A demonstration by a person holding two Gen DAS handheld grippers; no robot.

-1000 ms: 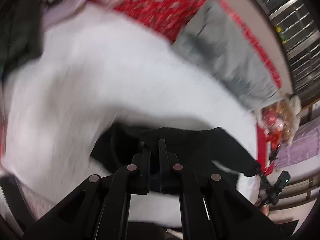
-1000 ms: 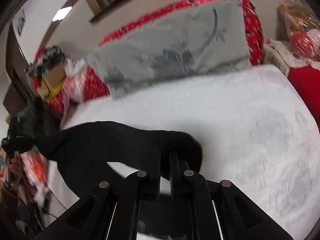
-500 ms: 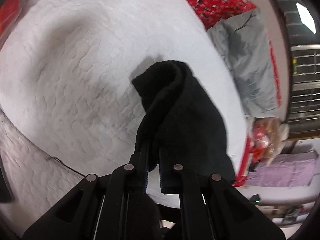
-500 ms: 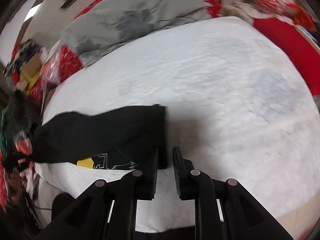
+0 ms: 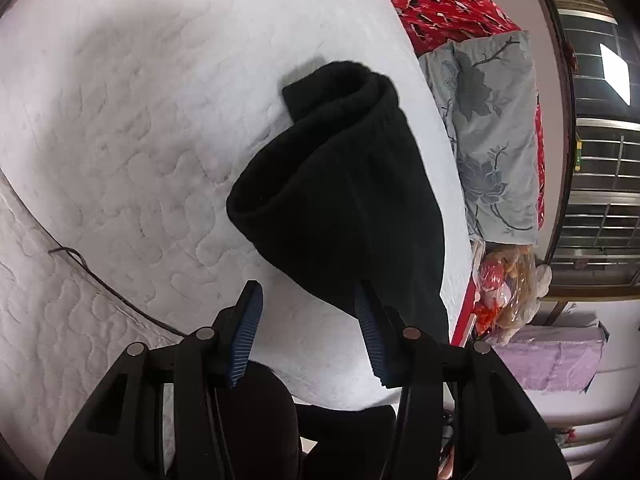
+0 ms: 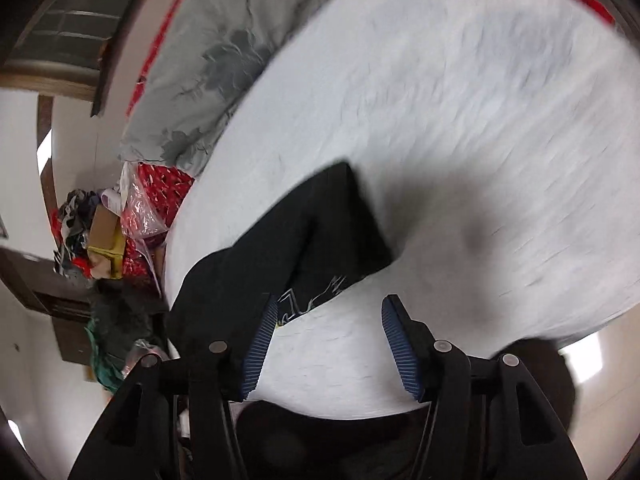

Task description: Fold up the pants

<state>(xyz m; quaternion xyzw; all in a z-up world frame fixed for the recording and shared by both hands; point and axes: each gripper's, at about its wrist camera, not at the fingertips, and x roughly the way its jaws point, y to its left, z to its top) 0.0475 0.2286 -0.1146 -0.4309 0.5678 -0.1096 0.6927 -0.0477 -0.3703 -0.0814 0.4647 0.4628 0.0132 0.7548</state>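
Black pants (image 5: 344, 196) lie bunched on the white quilted mattress (image 5: 120, 120), one rolled end curling up toward the far side. My left gripper (image 5: 307, 294) hovers at their near edge, jaws opening. The cloth brushes past the right fingertip (image 5: 362, 304), and neither pad presses on it. In the right wrist view the pants (image 6: 304, 236) stretch off to the left, a white print (image 6: 316, 300) showing near the fingers. The jaws of my right gripper (image 6: 331, 304) are also opening, with only bare mattress (image 6: 460, 120) between them. Its left finger (image 6: 260, 340) overlaps the pants' edge.
A grey floral pillow (image 5: 492, 132) (image 6: 208, 68) lies at the head of the bed on red patterned bedding (image 5: 436, 4). Plastic bags (image 5: 504, 280) and a clutter pile (image 6: 108, 236) sit beside the bed. A thin cable (image 5: 100, 280) runs along the mattress edge.
Both grippers were shut on the pants and have opened, letting them drop onto the mattress. Both hands came down and rolled.
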